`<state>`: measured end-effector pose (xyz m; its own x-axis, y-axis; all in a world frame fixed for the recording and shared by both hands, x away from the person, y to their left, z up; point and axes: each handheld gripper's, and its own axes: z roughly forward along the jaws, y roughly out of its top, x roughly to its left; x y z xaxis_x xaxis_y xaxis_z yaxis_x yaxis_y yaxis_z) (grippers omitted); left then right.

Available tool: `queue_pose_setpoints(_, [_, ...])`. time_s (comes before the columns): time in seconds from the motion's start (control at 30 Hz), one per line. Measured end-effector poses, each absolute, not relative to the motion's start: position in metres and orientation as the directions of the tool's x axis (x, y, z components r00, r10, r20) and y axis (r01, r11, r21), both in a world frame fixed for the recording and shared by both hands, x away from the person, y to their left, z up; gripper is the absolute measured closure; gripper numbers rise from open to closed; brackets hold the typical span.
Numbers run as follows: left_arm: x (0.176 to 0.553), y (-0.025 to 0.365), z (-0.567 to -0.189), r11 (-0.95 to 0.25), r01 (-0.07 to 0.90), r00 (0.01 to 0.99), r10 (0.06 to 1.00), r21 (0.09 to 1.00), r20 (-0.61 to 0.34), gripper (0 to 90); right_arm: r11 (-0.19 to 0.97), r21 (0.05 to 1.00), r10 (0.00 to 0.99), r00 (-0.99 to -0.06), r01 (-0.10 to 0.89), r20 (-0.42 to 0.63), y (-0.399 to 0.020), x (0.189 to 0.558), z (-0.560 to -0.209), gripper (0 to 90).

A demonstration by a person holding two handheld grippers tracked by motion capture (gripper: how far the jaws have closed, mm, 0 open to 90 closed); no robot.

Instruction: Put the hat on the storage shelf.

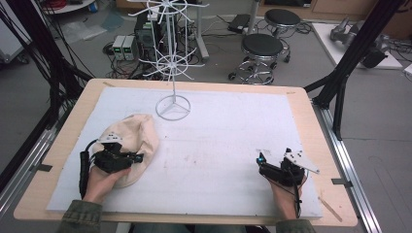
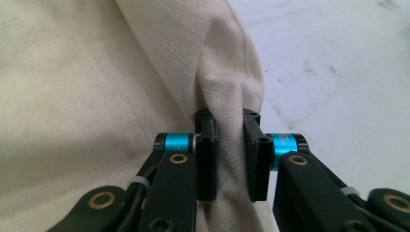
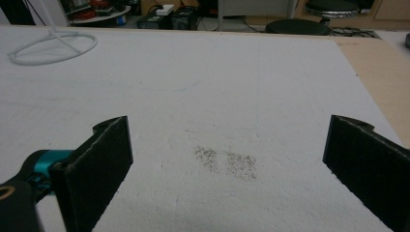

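A cream cloth hat [image 1: 136, 128] lies on the left part of the white mat [image 1: 218, 141]. My left gripper [image 1: 139, 158] rests at the hat's near right edge. In the left gripper view the left gripper [image 2: 231, 123] is shut on a bunched fold of the hat's cloth [image 2: 96, 96], which is pinched between the two black jaws. My right gripper [image 1: 260, 160] sits low over the mat at the right, far from the hat. The right gripper view shows the right gripper [image 3: 227, 145] wide open, with bare mat between its jaws.
A white wire stand [image 1: 171, 63] with radiating hooks rises from a ring base [image 3: 51, 46] at the back middle of the mat. The wooden table edge [image 1: 311, 121] frames the mat. Stools [image 1: 262, 48] and electronics are on the floor behind.
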<state>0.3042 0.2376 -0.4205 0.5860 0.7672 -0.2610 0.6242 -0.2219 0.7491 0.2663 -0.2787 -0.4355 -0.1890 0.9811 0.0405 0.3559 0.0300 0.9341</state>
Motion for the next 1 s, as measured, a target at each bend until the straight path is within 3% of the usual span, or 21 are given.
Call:
queue_pose_setpoints(0.6, [0.290, 0.264, -0.413, -0.095, 0.527, 0.605, 0.740, 0.845, -0.294, 80.6, 0.024, 0.940, 0.983, -0.178, 0.339, 0.039, -0.280, 0.265, -0.434, 2.6])
queue_pose_setpoints(1.0, [0.279, 0.262, -0.379, -0.086, 0.329, 0.649, 0.744, 0.940, -0.159, 80.4, 0.014, 0.938, 0.983, -0.175, 0.347, 0.050, -0.279, 0.265, -0.434, 2.6])
